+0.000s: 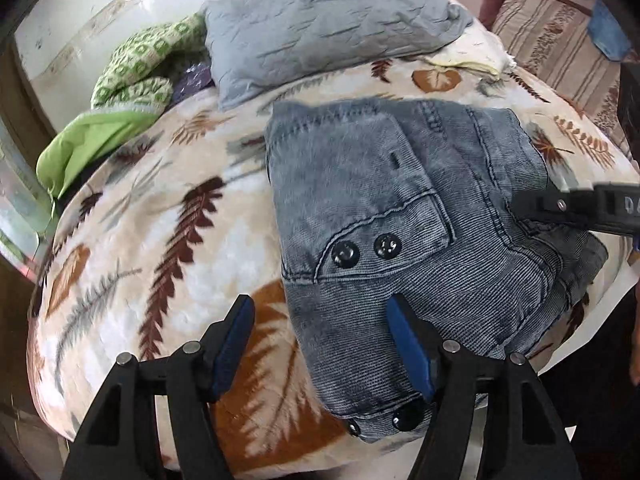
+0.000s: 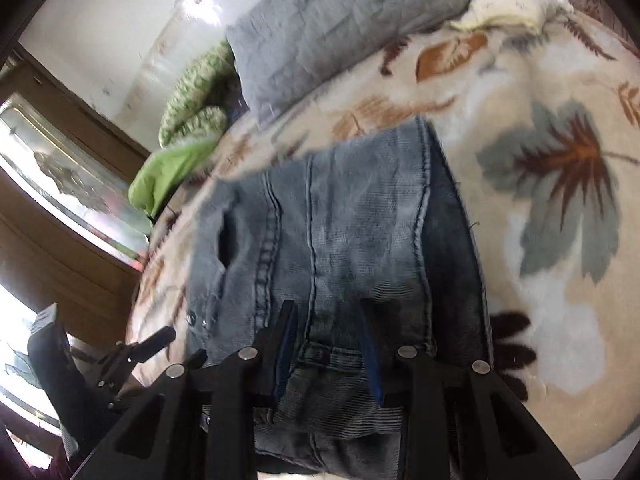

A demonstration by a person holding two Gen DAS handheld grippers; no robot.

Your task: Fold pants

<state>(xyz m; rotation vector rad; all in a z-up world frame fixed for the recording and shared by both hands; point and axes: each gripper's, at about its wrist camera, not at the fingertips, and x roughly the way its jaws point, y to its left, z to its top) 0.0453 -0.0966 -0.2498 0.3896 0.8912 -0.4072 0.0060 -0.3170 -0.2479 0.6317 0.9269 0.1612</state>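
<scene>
The grey-blue denim pants [image 1: 380, 200] lie folded into a compact stack on a leaf-patterned blanket [image 1: 160, 240]. My left gripper [image 1: 320, 320] hovers open over the stack's near left edge. One blue pad is above the denim and the other above the blanket, with nothing held. My right gripper [image 2: 328, 340] is narrowly parted, and a thick fold of the pants [image 2: 340, 220] near the waistband fills the space between its pads. Seen from the left wrist, the right gripper [image 1: 532, 204] comes in from the right onto the stack's edge.
A grey pillow [image 1: 320, 28] lies at the head of the bed, with a green patterned cloth [image 1: 140, 68] to its left. A striped sofa [image 1: 560, 40] stands past the far right corner. Wooden furniture with glass [image 2: 60, 160] lines the left side.
</scene>
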